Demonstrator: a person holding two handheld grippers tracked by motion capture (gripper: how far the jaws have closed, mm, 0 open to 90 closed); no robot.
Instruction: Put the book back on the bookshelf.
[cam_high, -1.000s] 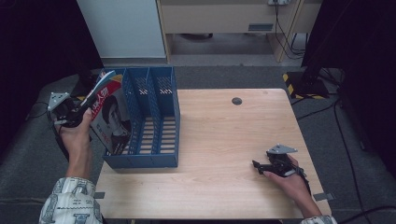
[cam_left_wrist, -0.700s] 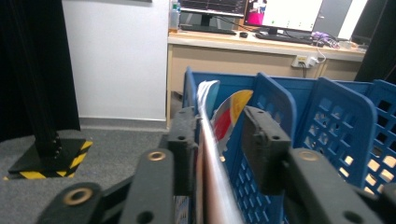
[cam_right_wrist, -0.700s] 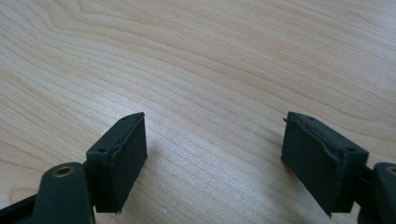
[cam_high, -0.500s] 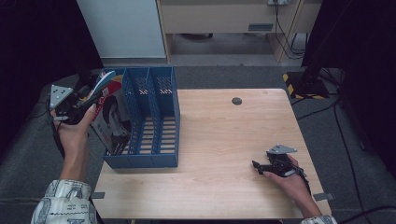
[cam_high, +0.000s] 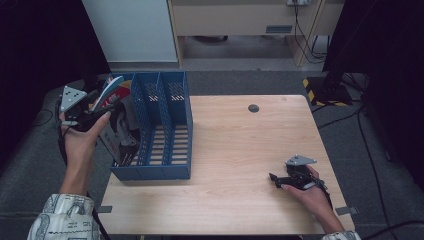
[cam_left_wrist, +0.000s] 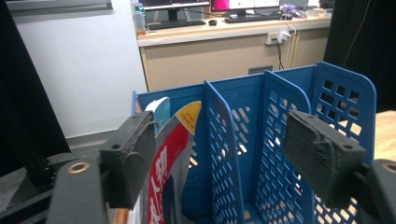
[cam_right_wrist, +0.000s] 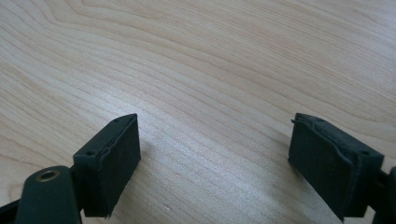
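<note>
**Magazine let go in the leftmost slot of the file rack**

We read the glossy red-and-white magazine (cam_high: 119, 127) as standing tilted in the leftmost compartment of the blue perforated plastic three-slot file rack (cam_high: 172, 170), its curled top poking above the rack's rim at about ten o'clock on the table. In the left gripper view the same magazine (cam_left_wrist: 170, 154) leans against the left end of the rack (cam_left_wrist: 280, 140), just behind the near pad.

The left gripper (cam_high: 97, 107) hangs at the rack's nine o'clock side, above the magazine's top edge. Its jaws have just been opening and now stand released: the magazine's edge sits beside one pad, not pressed between the two. We judge the placing step as nearly finished, with the release made.

The next move, as we see it, calls for drawing the left gripper up and away without dragging the curled cover, then checking whether the magazine settles upright or slumps over the rim.

The right gripper (cam_high: 292, 179) rests on the pale wooden table (cam_high: 240, 145) at about four o'clock, well apart from the rack, its jaws spread with nothing but bare wood (cam_right_wrist: 210, 70) between them.
</note>
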